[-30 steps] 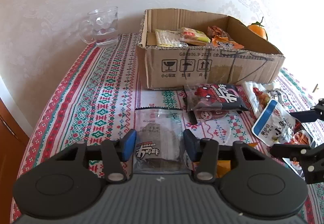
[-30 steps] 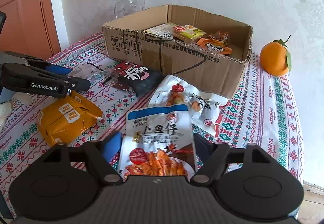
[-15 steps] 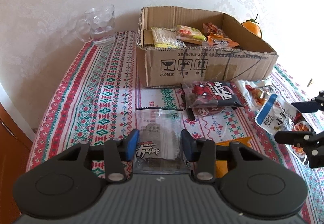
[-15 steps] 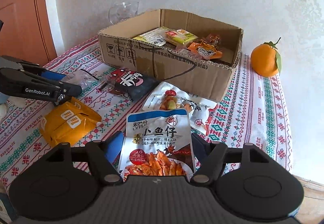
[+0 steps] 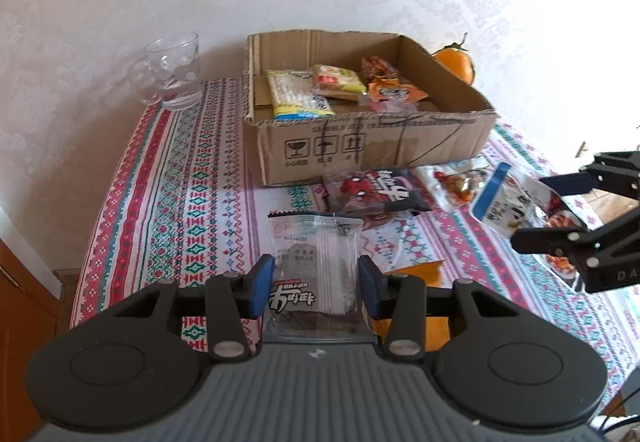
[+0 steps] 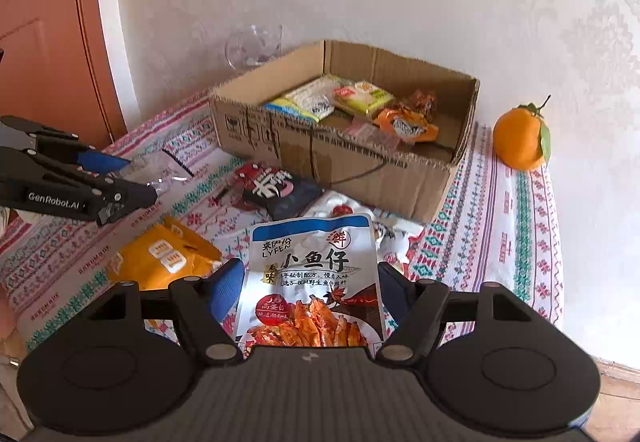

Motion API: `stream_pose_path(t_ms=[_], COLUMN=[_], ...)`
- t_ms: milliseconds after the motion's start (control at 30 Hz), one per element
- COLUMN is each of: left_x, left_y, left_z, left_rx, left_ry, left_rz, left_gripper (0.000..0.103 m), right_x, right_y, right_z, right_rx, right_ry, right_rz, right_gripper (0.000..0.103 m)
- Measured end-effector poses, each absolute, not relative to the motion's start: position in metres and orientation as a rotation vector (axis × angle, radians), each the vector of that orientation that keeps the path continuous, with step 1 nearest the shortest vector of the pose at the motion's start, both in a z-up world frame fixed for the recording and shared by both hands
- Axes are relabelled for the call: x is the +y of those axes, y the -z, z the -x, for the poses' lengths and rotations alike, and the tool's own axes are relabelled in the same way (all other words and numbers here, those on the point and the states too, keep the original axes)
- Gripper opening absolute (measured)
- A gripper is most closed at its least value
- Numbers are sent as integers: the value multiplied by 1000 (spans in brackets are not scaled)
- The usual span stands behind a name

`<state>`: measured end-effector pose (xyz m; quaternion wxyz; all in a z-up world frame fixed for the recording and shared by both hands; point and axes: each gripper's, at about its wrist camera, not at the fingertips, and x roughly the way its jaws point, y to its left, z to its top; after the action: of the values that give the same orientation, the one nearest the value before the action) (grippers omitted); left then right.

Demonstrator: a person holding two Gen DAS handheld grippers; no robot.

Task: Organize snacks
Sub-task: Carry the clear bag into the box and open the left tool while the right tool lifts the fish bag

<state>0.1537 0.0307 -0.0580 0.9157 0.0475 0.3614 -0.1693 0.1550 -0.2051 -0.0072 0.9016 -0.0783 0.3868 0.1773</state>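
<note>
My left gripper (image 5: 315, 282) is shut on a clear snack packet with a dark label (image 5: 314, 262) and holds it above the tablecloth. My right gripper (image 6: 310, 290) is shut on a blue-and-white dried-fish packet (image 6: 316, 278), also lifted; it shows in the left wrist view (image 5: 516, 206). An open cardboard box (image 5: 360, 150) (image 6: 340, 158) stands ahead of both, with several snack packets inside. On the cloth in front of it lie a black-and-red packet (image 5: 380, 194) (image 6: 276, 190), a white packet (image 5: 456, 182) and a yellow packet (image 6: 164, 258).
A glass mug (image 5: 172, 74) stands at the back left by the wall. An orange (image 6: 520, 138) sits right of the box. A patterned tablecloth (image 5: 168, 202) covers the table. A wooden door (image 6: 48, 30) is at the left.
Both grippers have risen with their packets, so the box interior shows more from above. The packets stay held between the fingers.
</note>
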Motion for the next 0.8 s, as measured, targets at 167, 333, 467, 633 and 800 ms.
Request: stream_pose_path(t_ms=[167,333,467,633,800], left_x=[27,23,20,18,13], left_y=[49,41,31,17,3], left_z=[-152,-156,-165,-189,-220], left_rx=[732,726,712,684,641], left_ry=[382,403,410,393,394], left_rz=[-95,-90,-89,-88,-84], left_gripper=[44,44,44,44,44], right_x=[-204,-201,-197,-195,-198], right_y=[0,-8,-17,-27,-36], right_z=[-157,-161,-171,-188,-216], right_rx=[782,756,734,708,693], right_ry=[-372,-379,-377,-373,-354], right_rz=[153,154,161,159,146], right_gripper=[76,76,76,76,76])
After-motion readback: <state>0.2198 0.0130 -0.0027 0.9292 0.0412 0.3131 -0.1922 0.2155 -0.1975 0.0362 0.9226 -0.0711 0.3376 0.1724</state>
